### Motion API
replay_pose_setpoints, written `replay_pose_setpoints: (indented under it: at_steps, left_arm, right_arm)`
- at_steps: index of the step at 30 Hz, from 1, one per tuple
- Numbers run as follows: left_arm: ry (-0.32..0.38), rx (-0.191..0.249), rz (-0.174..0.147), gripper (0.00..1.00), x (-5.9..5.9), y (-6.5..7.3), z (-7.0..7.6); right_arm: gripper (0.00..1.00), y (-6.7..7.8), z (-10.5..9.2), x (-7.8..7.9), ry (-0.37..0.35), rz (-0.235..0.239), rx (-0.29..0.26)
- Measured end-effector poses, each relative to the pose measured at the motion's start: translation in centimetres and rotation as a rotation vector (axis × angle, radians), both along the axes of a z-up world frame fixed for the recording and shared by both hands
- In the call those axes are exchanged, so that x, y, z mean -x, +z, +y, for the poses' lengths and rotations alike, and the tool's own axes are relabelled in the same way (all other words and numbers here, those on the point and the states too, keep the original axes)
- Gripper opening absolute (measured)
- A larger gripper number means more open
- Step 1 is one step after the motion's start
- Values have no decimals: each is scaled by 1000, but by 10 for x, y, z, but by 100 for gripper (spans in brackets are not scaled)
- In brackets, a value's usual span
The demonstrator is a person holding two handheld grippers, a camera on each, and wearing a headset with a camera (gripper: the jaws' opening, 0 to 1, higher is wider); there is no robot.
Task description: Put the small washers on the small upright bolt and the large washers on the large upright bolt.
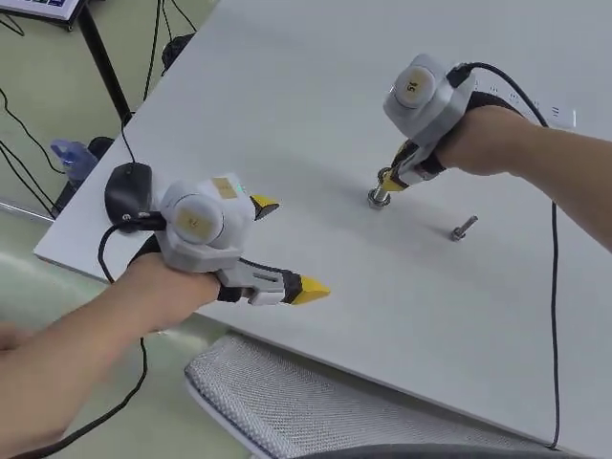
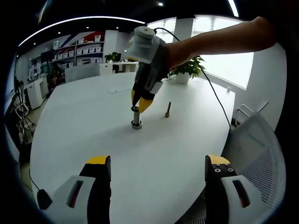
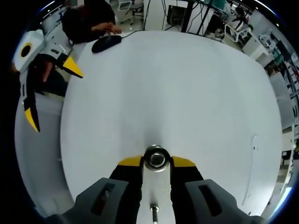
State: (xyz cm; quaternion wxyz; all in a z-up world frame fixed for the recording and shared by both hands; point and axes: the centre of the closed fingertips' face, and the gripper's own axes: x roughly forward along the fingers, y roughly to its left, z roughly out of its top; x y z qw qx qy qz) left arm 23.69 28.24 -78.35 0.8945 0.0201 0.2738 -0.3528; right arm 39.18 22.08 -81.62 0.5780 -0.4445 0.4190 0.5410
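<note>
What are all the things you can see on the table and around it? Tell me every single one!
table: one, white, under everything.
large bolt: one, silver, upright mid-table.
small bolt: one, silver, near the large bolt.
washer: one, silver, atop the large bolt.
computer mouse: one, black, table's left corner.
chair: one, grey mesh, at the near edge.
plant: one, green, by the window.
left gripper: one, grey with yellow tips, open, near edge.
right gripper: one, grey with yellow tips, closed on the washer.
</note>
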Motion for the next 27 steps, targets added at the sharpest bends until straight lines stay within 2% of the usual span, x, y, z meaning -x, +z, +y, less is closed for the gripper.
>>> replay_pose_setpoints:
  at_steps: [9,14,24,27]
  left_arm:
    - [5,-1,0,82,0,-1,3]
    - [4,1,4,82,1,-2,2]
    - [0,-5,9,82,2,-4,3]
    - [1,-5,10,82,3,-5,4]
  right_arm:
    - [22,-15,1,-7,6,5,16]
    - [22,-18,-1,-9,7,12,27]
    - [22,-37,1,-11,6,18,49]
    - [22,-36,1,-9,0,23,45]
